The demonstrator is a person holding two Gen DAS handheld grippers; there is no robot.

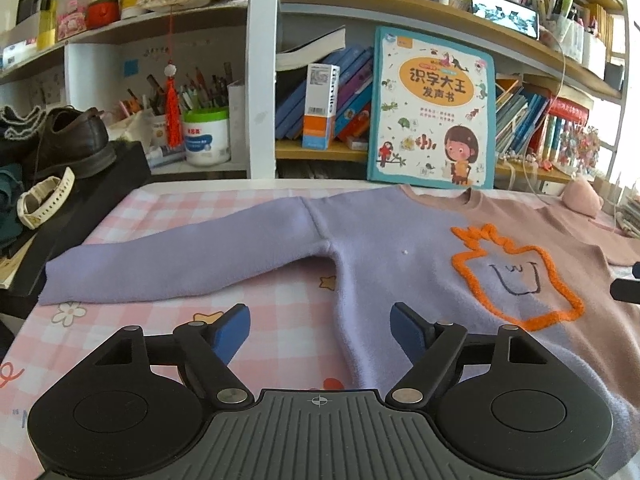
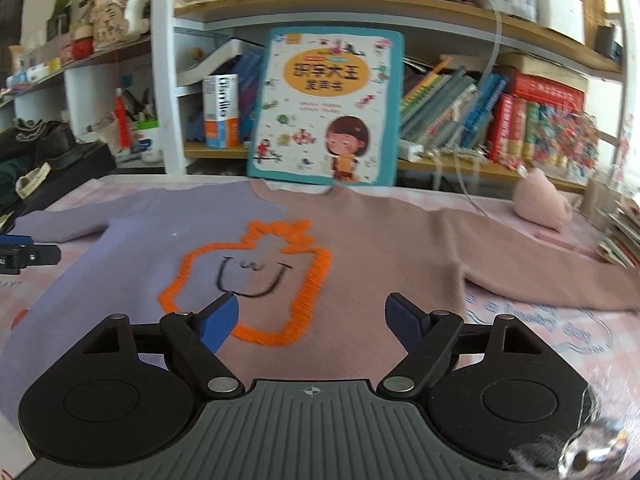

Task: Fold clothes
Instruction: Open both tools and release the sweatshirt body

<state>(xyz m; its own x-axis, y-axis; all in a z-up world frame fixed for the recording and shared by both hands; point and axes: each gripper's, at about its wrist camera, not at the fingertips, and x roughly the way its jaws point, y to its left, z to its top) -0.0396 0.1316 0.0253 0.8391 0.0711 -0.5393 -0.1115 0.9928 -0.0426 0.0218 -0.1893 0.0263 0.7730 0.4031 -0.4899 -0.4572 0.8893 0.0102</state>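
- Sweater [image 1: 384, 248] lies flat, front up, on the checked surface [image 1: 280, 320]; its hem is hidden under both grippers.
- Left gripper [image 1: 320, 330] gapes, empty, above the lilac side.
- Right gripper [image 2: 312, 322] gapes, empty, over the orange outline [image 2: 256, 280].
- Pink sleeve [image 2: 540, 276] blurs near the frame edge.
- Book [image 2: 326, 106] leans behind the collar.
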